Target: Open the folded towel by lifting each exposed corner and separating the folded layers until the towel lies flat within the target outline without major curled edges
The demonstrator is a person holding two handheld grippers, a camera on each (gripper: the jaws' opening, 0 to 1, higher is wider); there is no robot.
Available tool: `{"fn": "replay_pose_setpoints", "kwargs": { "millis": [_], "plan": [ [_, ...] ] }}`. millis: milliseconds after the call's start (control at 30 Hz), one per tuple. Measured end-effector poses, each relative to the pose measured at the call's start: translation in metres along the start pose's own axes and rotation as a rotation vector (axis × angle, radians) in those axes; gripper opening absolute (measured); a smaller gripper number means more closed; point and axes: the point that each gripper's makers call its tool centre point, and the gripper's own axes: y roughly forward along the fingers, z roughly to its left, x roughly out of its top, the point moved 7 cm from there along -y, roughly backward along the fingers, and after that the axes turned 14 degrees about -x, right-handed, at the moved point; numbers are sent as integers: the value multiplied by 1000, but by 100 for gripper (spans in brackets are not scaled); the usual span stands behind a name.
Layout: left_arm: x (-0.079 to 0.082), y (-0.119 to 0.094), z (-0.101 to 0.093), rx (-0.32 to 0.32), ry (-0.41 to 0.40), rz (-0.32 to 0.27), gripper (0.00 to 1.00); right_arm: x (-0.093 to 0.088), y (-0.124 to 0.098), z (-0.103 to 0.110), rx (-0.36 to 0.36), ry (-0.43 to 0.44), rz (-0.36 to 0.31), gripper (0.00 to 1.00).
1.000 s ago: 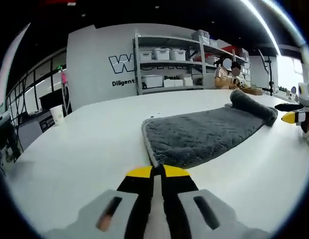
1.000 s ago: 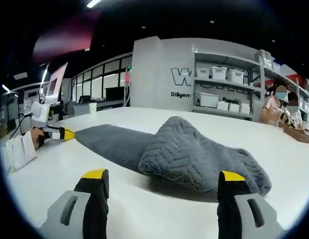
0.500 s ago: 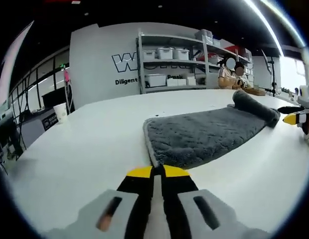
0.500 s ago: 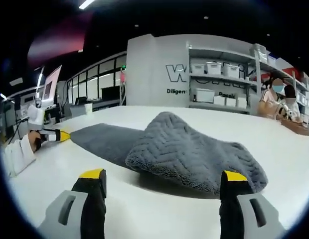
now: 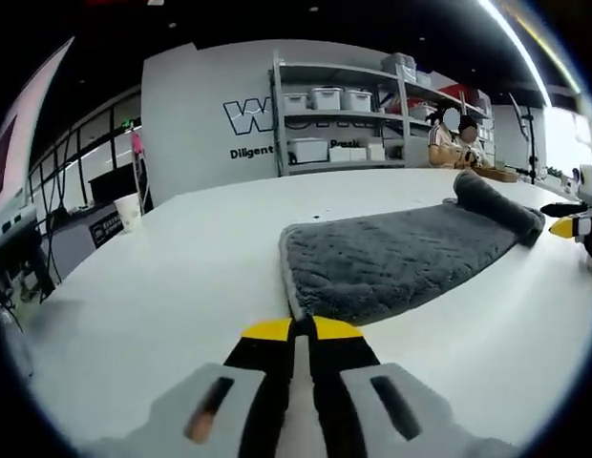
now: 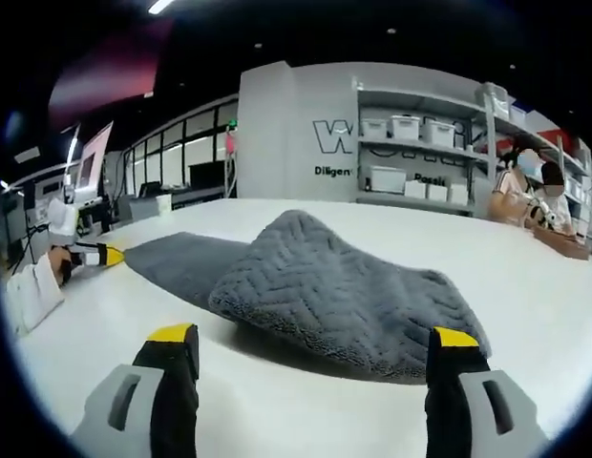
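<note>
We see one grey towel on the white surface, folded hump just ahead of our released right hand-held gripper, left hand-held gripper clenched, one paper cup far left, shelving behind.

grey gripper, black jaws, yellow tips

My left tongs sit low, jaws pressed together so the yellow tips meet with no gap between them. My right tongs are spread wide, the two yellow-tipped jaws standing well apart and holding nothing. In the left gripper view I see the right tongs' yellow tip at the far right edge, pointing inward. In the right gripper view the left tongs appear at the far left, yellow tip forward, with my white-gloved hand behind them.
</note>
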Motion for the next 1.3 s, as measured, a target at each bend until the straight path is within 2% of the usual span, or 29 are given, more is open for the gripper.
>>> {"fn": "replay_pose_setpoints", "kwargs": {
  "millis": [233, 600, 1300],
  "plan": [
    [-1, -4, 5, 19, -11, 5, 5, 1, -2, -9, -20, -7, 2, 99],
    [-3, -12, 10, 41, -14, 18, 5, -5, -1, -11, -15, -27, 52, 98],
    [-6, -25, 29, 96, -44, 31, 5, -5, -1, -17, -14, -7, 56, 96]
  ]
}}
